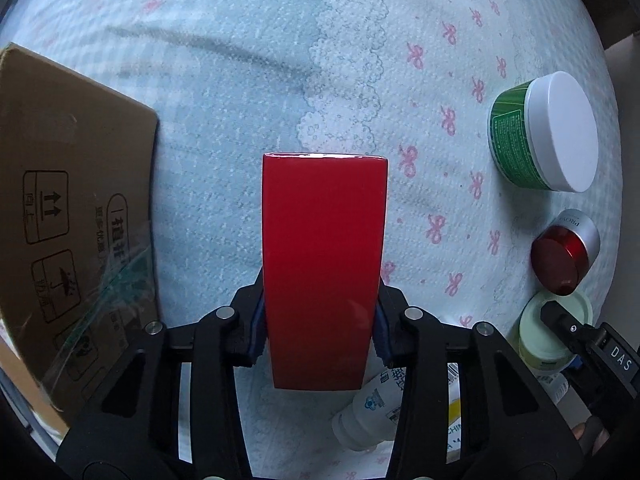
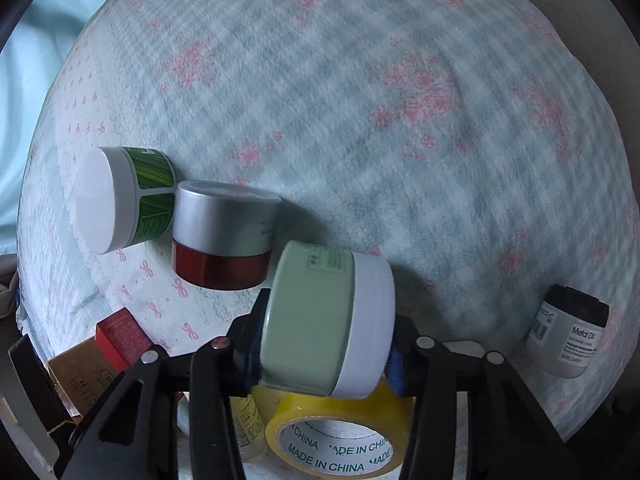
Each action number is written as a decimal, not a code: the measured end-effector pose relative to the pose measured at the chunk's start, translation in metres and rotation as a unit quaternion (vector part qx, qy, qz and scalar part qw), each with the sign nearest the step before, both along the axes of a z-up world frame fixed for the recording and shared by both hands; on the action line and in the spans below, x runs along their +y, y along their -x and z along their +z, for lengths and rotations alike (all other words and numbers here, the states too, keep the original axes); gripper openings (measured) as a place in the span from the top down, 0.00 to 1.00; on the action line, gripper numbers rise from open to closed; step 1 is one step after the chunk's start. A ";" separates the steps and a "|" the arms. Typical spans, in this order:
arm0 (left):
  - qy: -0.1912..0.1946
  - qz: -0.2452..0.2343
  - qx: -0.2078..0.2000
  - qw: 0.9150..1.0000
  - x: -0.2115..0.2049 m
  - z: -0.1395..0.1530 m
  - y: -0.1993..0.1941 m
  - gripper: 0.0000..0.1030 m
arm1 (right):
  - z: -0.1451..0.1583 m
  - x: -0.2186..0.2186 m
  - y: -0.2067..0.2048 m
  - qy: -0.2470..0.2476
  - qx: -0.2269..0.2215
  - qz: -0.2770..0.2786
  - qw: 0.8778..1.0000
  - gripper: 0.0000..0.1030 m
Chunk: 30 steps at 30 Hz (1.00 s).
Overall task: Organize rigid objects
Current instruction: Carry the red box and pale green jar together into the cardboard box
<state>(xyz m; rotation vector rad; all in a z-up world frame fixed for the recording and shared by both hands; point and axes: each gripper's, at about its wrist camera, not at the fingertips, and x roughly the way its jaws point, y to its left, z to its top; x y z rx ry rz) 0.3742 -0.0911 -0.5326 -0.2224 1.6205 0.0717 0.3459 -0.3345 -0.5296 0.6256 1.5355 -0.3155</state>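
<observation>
Floral bedsheet, red box pointing forward

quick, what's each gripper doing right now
Left gripper: closed on the red box.
Right gripper: closed on the pale green jar.

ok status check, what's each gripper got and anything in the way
Left gripper shut on red box. Right gripper shut on pale green jar. Green jar and silver-lidded red jar close ahead of right.
</observation>
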 end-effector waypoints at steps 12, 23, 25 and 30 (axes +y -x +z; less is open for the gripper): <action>0.005 -0.033 -0.067 0.997 -0.007 0.068 0.019 0.63 | 0.057 -0.024 0.041 0.039 -0.036 0.033 0.998 0.60; 0.014 -0.051 -0.165 0.985 -0.004 0.200 0.059 0.63 | 0.187 -0.025 0.088 0.086 -0.121 0.104 0.984 0.60; 0.020 -0.052 -0.185 0.981 0.005 0.228 0.073 0.63 | 0.212 -0.019 0.092 0.102 -0.142 0.125 0.977 0.60; 0.022 -0.041 -0.219 0.975 0.034 0.287 0.099 0.63 | 0.261 0.018 0.100 0.127 -0.195 0.174 0.957 0.60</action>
